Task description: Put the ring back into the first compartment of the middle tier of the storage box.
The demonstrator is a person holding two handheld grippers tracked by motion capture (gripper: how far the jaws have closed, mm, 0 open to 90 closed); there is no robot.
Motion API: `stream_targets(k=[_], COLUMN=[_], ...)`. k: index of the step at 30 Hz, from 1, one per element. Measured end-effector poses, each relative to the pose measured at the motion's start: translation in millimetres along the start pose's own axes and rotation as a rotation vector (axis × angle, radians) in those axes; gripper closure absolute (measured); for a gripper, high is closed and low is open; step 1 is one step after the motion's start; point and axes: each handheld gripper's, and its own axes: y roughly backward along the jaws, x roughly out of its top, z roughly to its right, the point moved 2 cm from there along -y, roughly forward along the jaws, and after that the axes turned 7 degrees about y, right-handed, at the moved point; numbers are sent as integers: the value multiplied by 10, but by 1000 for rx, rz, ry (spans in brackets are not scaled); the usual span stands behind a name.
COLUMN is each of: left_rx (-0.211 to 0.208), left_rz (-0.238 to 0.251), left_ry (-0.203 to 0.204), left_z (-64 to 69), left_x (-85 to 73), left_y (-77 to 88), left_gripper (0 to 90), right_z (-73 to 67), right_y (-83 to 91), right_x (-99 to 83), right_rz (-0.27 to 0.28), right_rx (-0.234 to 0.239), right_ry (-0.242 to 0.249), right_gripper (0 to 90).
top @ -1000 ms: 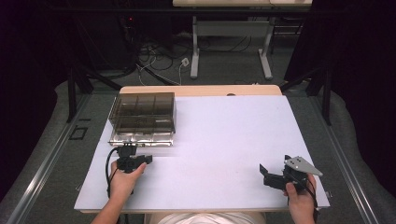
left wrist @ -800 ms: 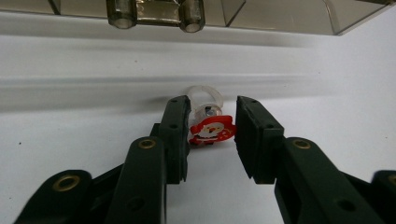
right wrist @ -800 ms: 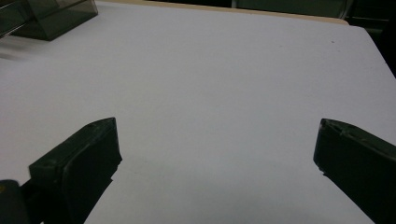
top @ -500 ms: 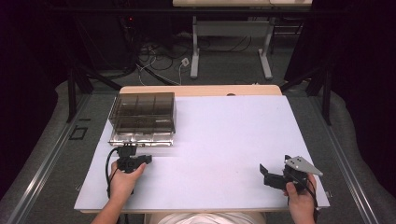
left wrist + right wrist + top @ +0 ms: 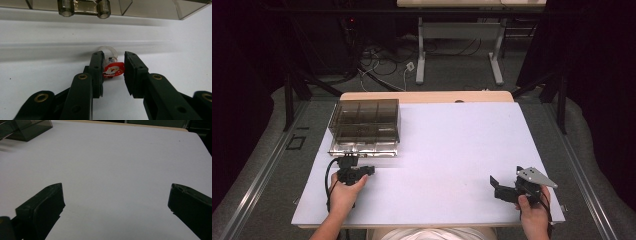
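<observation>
Best to close the left gripper (image 5: pixel 113 72) squarely on the small red-and-white round charm with a clear plastic ring (image 5: pixel 113 68), lying on the white tabletop (image 5: pixel 452 150) between the partly spread jaws just before the smoky transparent plastic compartment box (image 5: pixel 364 125), pinching the disc and not the ring so nothing flips. Left gripper view reveals that charm, hidden from the high view behind the hand. Right gripper (image 5: pixel 116 202) spread wide over bare tabletop, holding nothing.

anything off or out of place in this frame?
One thing: a small red-and-white trinket with a clear ring lies loose on the white table, outside the compartment box. The left gripper has it between its fingers, gap showing on one side. Right gripper open, empty.
</observation>
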Motion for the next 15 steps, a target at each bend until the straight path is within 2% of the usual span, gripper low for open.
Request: stream_targets(k=[6,15], left_rx=[-6,-10], left_rz=[10,2], left_ry=[3,-3], left_z=[-5,-6], left_x=[5,10], left_y=[-8,6], left_gripper=[693,696], right_z=[4,-3], right_y=[-6,-13], right_x=[-1,-6], right_rz=[2,0], right_rx=[1,0], right_ry=[9,-2], right_gripper=[1,1])
